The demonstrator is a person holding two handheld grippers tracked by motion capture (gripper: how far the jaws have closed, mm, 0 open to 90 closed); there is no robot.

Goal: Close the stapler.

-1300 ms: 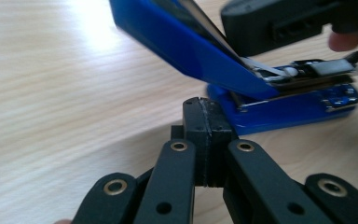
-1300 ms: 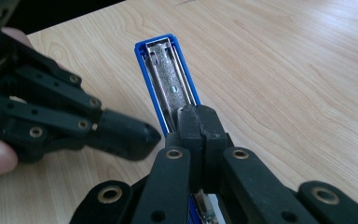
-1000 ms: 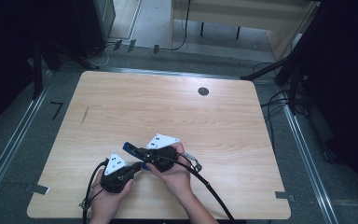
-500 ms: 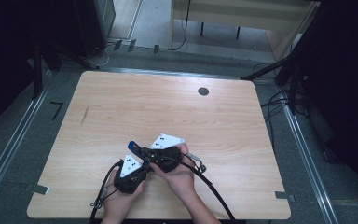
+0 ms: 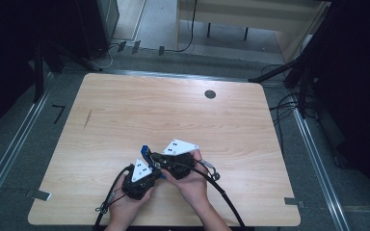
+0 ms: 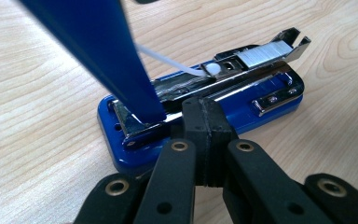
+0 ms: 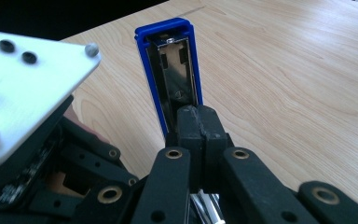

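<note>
A blue stapler (image 6: 121,156) lies on the wooden table (image 5: 183,115) near its front edge, with its lid (image 6: 98,46) swung up. A strip of staples (image 6: 265,52) lies in the bare metal magazine. My left gripper (image 6: 205,116) is shut, and its tips rest against the magazine rail with nothing between the pads. My right gripper (image 7: 198,122) is shut too, its tips at the foot of the raised lid (image 7: 173,65), whose metal inside faces me. In the high view both grippers (image 5: 142,175) (image 5: 173,161) sit close together around the stapler (image 5: 146,150), each held in a hand.
A round dark grommet (image 5: 210,94) is set in the table's far right part, and a short dark mark (image 5: 87,118) lies at the left. Black cables (image 5: 221,192) trail from the grippers over the front edge. Metal rails (image 5: 9,154) run along the floor on both sides.
My left hand has slid right, closing up against the right gripper. The stapler's raised lid has shifted slightly right with it. The right hand has stayed nearly still.
</note>
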